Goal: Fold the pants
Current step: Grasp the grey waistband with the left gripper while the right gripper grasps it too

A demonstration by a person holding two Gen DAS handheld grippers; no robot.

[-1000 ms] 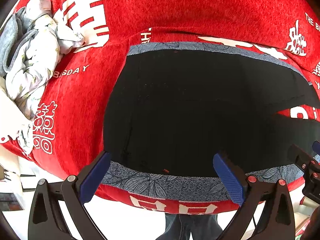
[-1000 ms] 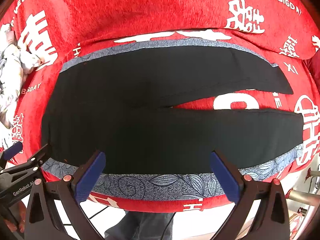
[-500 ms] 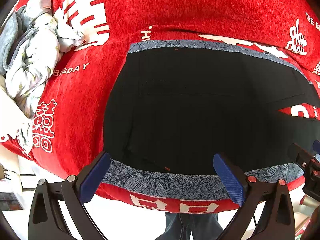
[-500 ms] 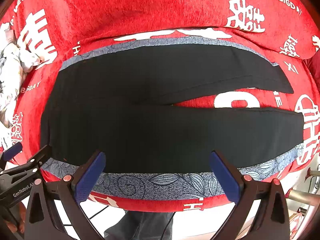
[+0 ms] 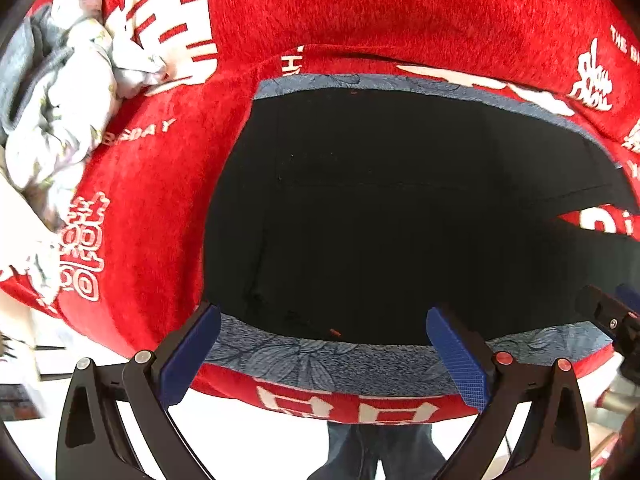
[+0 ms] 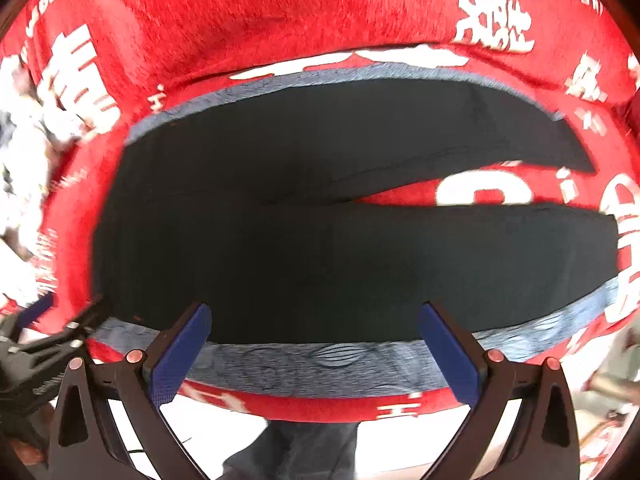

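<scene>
Both tongs drift slightly nearer since earlier frame. Black pants [image 6: 320, 240] lie flat, unfolded, legs parted, on red-covered desk [image 5: 360, 12] just ahead of left tongs [image 5: 324, 350] and right tongs [image 6: 314, 346], both spread apart, empty. No fold made; all folding remains.

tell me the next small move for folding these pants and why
Probably lower both open grippers onto the near edge of the black pants: the left hand-held gripper and right hand-held gripper hover there, empty, and the pants lie flat with legs spread apart.
</scene>
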